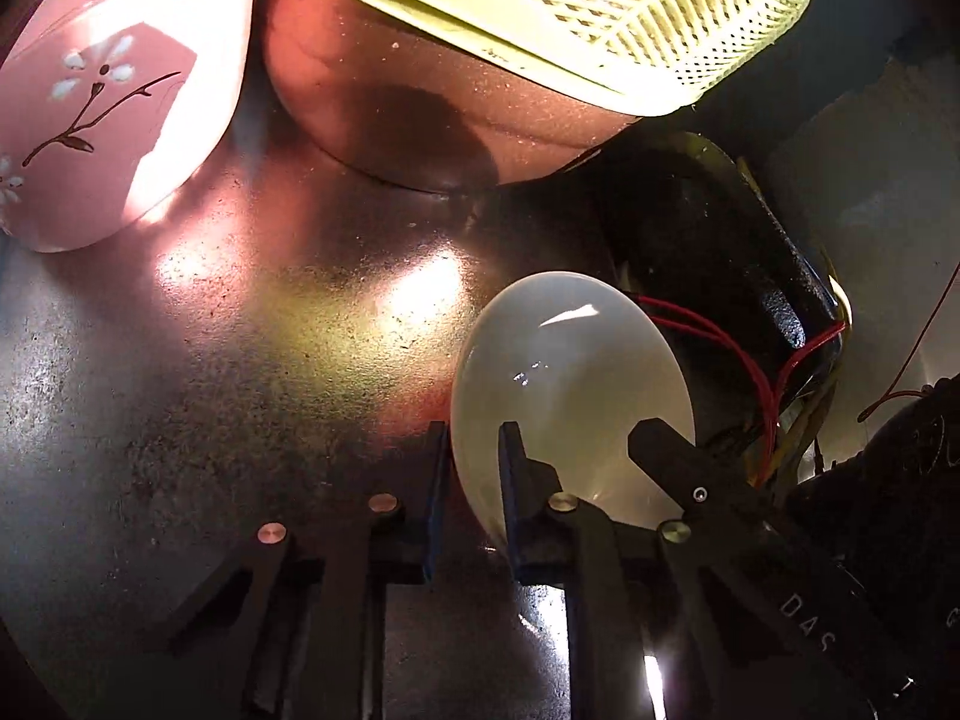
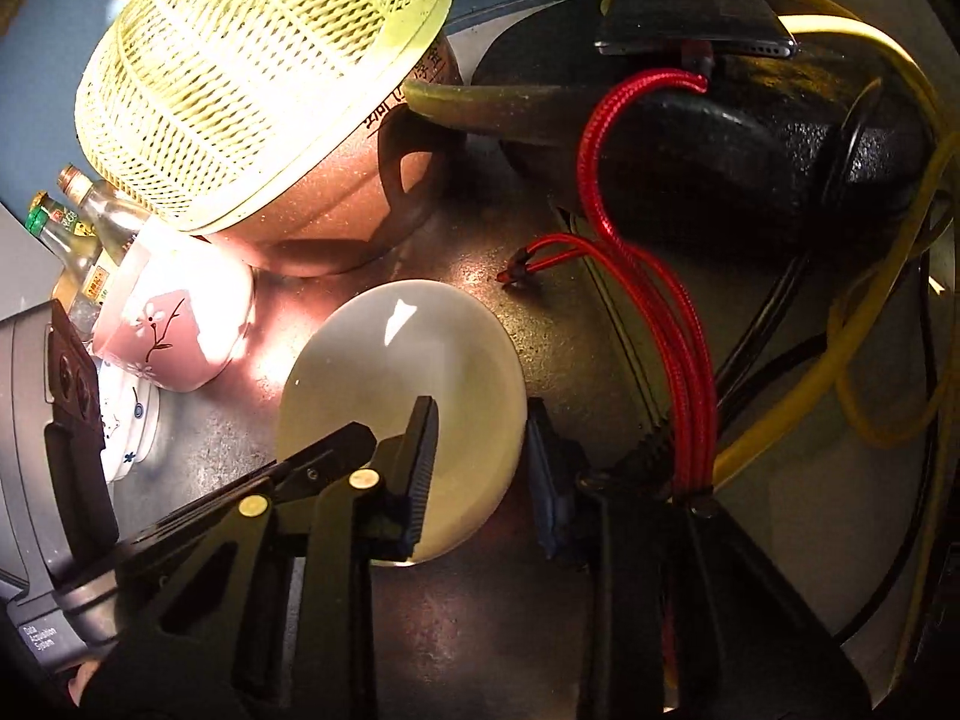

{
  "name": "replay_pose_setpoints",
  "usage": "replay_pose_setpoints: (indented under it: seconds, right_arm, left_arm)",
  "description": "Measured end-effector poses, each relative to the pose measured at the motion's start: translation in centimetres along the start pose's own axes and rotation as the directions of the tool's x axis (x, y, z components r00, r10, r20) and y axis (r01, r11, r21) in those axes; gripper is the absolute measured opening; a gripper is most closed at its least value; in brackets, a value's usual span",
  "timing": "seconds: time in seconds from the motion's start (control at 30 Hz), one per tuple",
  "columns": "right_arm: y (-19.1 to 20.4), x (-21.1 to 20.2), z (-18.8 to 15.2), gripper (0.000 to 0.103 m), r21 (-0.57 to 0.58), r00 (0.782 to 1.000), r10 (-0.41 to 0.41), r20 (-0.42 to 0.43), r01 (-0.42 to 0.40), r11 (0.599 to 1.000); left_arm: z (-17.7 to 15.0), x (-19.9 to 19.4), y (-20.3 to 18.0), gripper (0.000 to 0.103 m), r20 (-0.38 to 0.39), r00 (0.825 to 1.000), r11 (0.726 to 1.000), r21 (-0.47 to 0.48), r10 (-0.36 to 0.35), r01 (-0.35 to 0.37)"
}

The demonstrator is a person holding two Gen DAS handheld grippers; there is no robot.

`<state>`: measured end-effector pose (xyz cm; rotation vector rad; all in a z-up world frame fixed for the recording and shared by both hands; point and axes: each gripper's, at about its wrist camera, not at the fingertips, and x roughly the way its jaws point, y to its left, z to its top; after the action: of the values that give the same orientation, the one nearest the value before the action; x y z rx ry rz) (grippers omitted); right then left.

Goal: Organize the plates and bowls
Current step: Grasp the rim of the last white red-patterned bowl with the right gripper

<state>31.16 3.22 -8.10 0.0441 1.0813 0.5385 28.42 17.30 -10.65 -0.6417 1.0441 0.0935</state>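
Plate (image 2: 414, 372); small, round, glossy, plain pale cream

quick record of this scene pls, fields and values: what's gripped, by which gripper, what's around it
gripped item: white plate
left gripper: shut on one rim of the plate
right gripper: shut on the opposite rim
surface: dark metal top
plate lifted off it: cannot tell
behind plate: brown pot, yellow mesh basket upturned over it
beside pot: pink flowered bowl
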Motion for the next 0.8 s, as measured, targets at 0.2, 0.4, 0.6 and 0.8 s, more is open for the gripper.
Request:
replay_pose_setpoints:
  seconds: [0.2,0.4,0.6,0.8]
  right_arm:
    - [-0.4,-0.2,-0.3,0.015,0.015,1.000,0.028,-0.007,-0.028,0.999]
    - [0.8,-0.2,-1.2,0.016,0.024,0.996,0.083,-0.036,-0.082,0.996]
    - [1.1,0.6,-1.3,0.017,0.041,0.992,0.113,-0.059,-0.111,0.993]
    - [1.0,1.5,-1.1,0.018,0.060,0.991,0.111,-0.079,-0.106,0.993]
  left_arm:
    - [-0.6,-1.2,0.2,0.013,0.014,1.000,0.999,0.037,0.020,-0.021]
    - [-0.8,-2.6,1.9,0.013,0.010,0.999,0.999,0.014,0.038,-0.038]
    - [-0.5,-2.7,3.5,0.015,0.013,0.999,0.999,-0.023,0.035,-0.035]
    - [0.5,-2.4,5.3,0.033,0.004,1.000,0.996,-0.090,0.006,-0.006]
